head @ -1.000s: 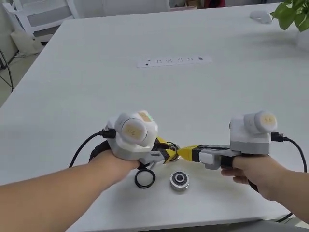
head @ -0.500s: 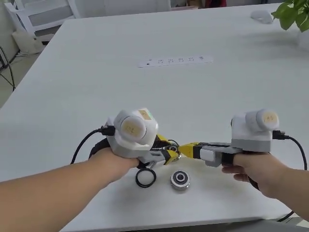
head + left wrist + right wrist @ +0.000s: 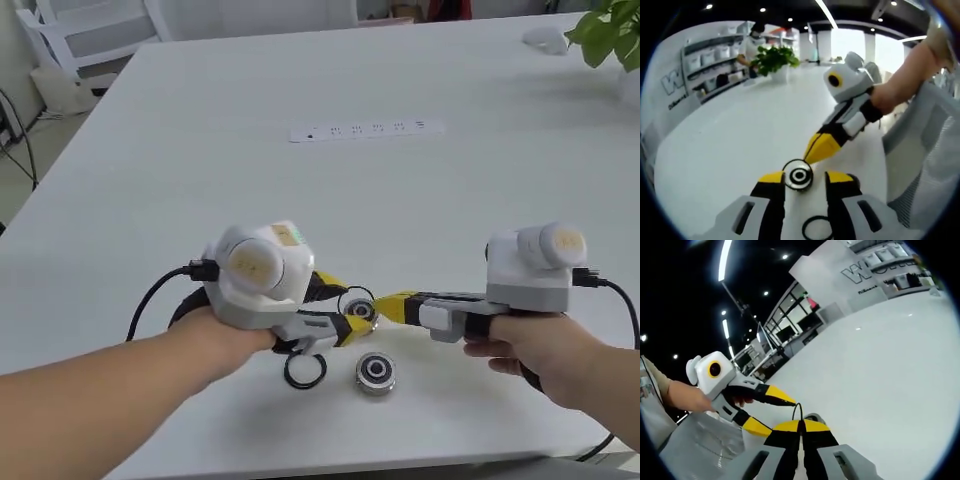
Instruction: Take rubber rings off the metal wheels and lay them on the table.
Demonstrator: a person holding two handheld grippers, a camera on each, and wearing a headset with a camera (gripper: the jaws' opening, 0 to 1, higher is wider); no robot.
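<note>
Since a second ago the rubber ring (image 3: 800, 412) has been drawn up into a loop off the metal wheel (image 3: 799, 175), which the left gripper (image 3: 800, 178) clamps between narrowly parted jaws just above the table (image 3: 200, 150), while the right gripper (image 3: 801, 426), jaws pinched together, grips that ring.

On the white bench (image 3: 200, 150), a black rubber ring (image 3: 305, 371) lies just left of a silver metal wheel (image 3: 376, 371) near the front edge; a white power strip (image 3: 366, 130) lies well behind them.

Loose rubber ring (image 3: 816, 218) partly beyond the bottom edge.
</note>
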